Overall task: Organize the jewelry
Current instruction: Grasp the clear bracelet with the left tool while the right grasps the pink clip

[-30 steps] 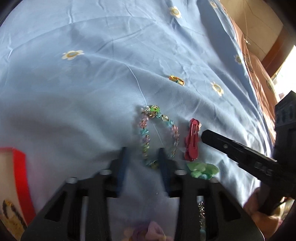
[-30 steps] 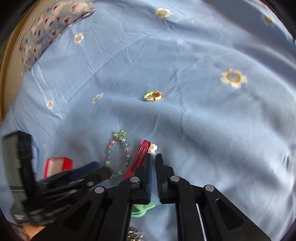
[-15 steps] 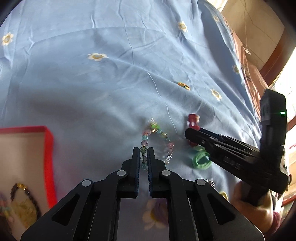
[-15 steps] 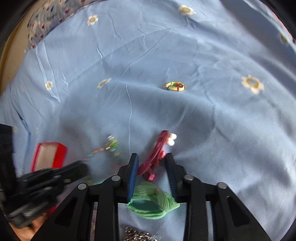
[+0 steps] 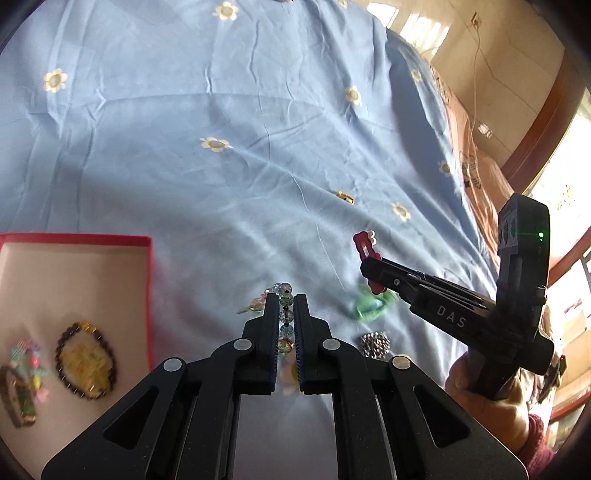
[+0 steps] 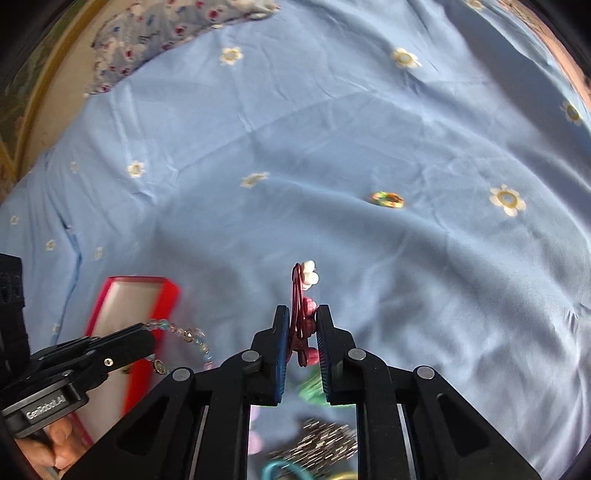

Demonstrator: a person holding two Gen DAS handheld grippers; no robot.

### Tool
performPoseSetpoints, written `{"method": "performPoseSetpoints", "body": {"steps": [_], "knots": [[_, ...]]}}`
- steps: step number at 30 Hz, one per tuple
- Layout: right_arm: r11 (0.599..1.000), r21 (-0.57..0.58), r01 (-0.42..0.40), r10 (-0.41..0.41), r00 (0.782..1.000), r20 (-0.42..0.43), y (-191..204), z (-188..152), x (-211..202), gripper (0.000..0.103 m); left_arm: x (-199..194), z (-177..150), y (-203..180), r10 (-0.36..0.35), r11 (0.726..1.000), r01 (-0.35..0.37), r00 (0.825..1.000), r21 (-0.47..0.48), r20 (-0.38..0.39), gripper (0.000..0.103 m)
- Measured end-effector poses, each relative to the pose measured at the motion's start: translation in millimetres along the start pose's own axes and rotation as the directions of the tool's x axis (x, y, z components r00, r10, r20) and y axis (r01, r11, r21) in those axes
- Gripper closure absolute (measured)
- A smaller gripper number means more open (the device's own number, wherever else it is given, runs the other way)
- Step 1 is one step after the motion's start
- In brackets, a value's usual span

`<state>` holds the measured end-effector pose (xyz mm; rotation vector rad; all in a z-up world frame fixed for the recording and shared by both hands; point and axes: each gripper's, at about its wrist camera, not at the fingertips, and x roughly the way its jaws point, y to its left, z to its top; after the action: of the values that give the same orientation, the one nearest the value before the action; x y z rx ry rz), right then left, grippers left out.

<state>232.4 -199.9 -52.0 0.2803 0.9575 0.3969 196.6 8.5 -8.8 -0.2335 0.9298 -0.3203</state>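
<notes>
My left gripper (image 5: pixel 286 297) is shut on a pastel glass-bead bracelet (image 5: pixel 284 317) and holds it above the blue flowered sheet. From the right wrist view, the bracelet (image 6: pixel 188 336) dangles from the left gripper (image 6: pixel 147 338) by the red box (image 6: pixel 140 281). My right gripper (image 6: pixel 302 314) has its jaws closing on a red hair clip (image 6: pixel 297 284) with a white flower end, and the pads press its sides. In the left wrist view, that clip (image 5: pixel 364 242) sticks up from the right gripper (image 5: pixel 369 267). The open red box (image 5: pixel 74 238) lies at the left.
Inside the box lie a dark beaded bracelet (image 5: pixel 85 360) and other trinkets. A green scrunchie (image 5: pixel 369 308) and a silver sparkly piece (image 5: pixel 375 343) lie on the sheet below the grippers. A small colourful ring (image 6: pixel 388 199) lies farther out. A patterned pillow (image 6: pixel 166 33) is at the far left.
The left gripper closed on the bracelet, lifted it and shifted toward the red box. The right gripper opened around the red hair clip, gripped it and raised it off the sheet.
</notes>
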Motion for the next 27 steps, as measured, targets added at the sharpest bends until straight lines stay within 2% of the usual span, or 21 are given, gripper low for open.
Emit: {"method": "performPoseSetpoints", "body": {"steps": [9,17,27], "knots": [[0.993,-0.046,-0.105,0.104,0.994,-0.025,45.5,-21.2,-13.6,0.088,-46.6,-24.8,24.8,0.006,0.997,-0.003,0.999,-0.08,0.039,0.097],[0.979,-0.094,-0.182,0.174,0.981,-0.081,87.1,-46.0,-9.5,0.088,-87.3,-50.0,52.6,0.049,0.989,-0.038,0.996,-0.14,0.078,0.097],[0.955,-0.162,-0.249,0.227,0.963,-0.143,136.9,-65.0,-2.2,0.088,-108.8,-72.9,84.0,0.091,0.977,-0.072,0.992,-0.202,0.085,0.097]]}}
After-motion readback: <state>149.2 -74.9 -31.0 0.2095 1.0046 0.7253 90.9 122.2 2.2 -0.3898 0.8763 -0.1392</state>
